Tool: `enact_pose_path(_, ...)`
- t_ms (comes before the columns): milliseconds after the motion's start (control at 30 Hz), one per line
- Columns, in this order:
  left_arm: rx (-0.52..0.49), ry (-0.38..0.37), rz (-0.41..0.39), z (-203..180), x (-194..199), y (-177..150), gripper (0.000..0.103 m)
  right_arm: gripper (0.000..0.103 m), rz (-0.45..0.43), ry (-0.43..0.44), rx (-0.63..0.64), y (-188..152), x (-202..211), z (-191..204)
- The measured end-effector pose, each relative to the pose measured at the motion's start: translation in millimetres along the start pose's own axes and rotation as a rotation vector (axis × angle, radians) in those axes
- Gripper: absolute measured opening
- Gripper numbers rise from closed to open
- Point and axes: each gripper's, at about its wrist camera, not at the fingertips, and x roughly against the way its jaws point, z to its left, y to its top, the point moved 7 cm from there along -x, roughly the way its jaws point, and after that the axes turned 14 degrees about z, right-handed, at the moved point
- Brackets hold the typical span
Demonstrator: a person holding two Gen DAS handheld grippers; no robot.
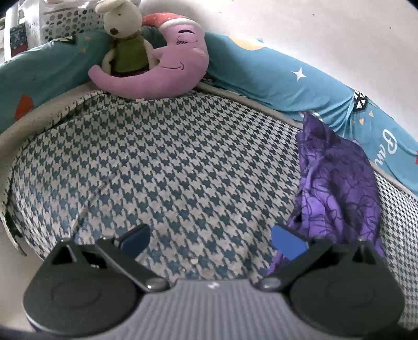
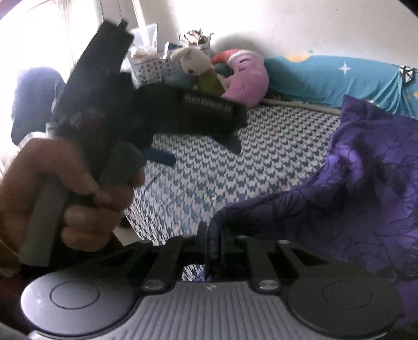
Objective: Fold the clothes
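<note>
The right gripper (image 2: pixel 212 245) is clenching its fingers on a fold of the purple garment (image 2: pixel 352 188), a dark-patterned piece of cloth that is rising from between the black fingers and spreading up and to the right across the right wrist view. In the left wrist view the same garment (image 1: pixel 337 183) is hanging as a crumpled column at the right side of the bed (image 1: pixel 183 167), which is wearing a blue-and-white houndstooth cover, and its lower part is passing just behind the right blue pad. The left gripper (image 1: pixel 210 239) is standing with its fingers released, the two blue pads spread wide over bare bed cover with nothing between them. The right wrist view is also showing that left gripper (image 2: pixel 198 146) blurred in the air above the bed, with a person's hand (image 2: pixel 65 191) wrapping around its grey handle. At the head of the bed a pink moon-shaped cushion (image 1: pixel 167 65) is lying against a teal pillow (image 1: pixel 287 78) printed with stars, and a plush rabbit (image 1: pixel 125 36) in a green top is sitting in the cushion's curve. A white perforated basket (image 1: pixel 65 21) is standing behind them, against a pale wall.
</note>
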Motion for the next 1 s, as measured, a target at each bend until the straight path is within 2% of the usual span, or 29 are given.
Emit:
enact_pose_path(133, -0.011, 0.005, 0.015, -6, -5, -2, 0.103, 0.019, 0.057, 0.01, 0.028, -6, -16, 1)
enact_pose_path(167, -0.018, 0.008, 0.019, -8, -6, -3, 0.103, 0.028, 0.072, 0.015, 0.038, -7, -19, 1)
enact_pose_path(200, -0.025, 0.011, 0.023, -10, -7, -3, 0.103, 0.03, 0.086, 0.021, 0.048, -9, -21, 2)
enact_pose_path(367, -0.067, 0.007, 0.035, -25, -14, -6, 0.103, 0.031, 0.076, 0.03, 0.082, -12, -3, 0)
enact_pose_path(533, -0.114, -0.023, 0.046, -44, -20, -8, 0.103, 0.031, 0.033, -0.029, 0.01, -13, 25, -28)
enact_pose_path(667, -0.152, -0.013, 0.039, -56, -23, -14, 0.103, 0.031, -0.008, -0.08, -0.063, -13, 46, -51)
enact_pose_path(767, -0.13, 0.017, 0.038, -54, -25, -14, 0.103, 0.031, -0.033, -0.095, -0.119, -11, 50, -64)
enact_pose_path(867, -0.066, 0.045, 0.037, -45, -26, -10, 0.103, 0.031, -0.052, -0.117, -0.129, -6, 53, -70)
enact_pose_path(1000, 0.012, 0.022, 0.064, -33, -27, -2, 0.103, 0.031, -0.063, -0.135, -0.114, 5, 52, -69)
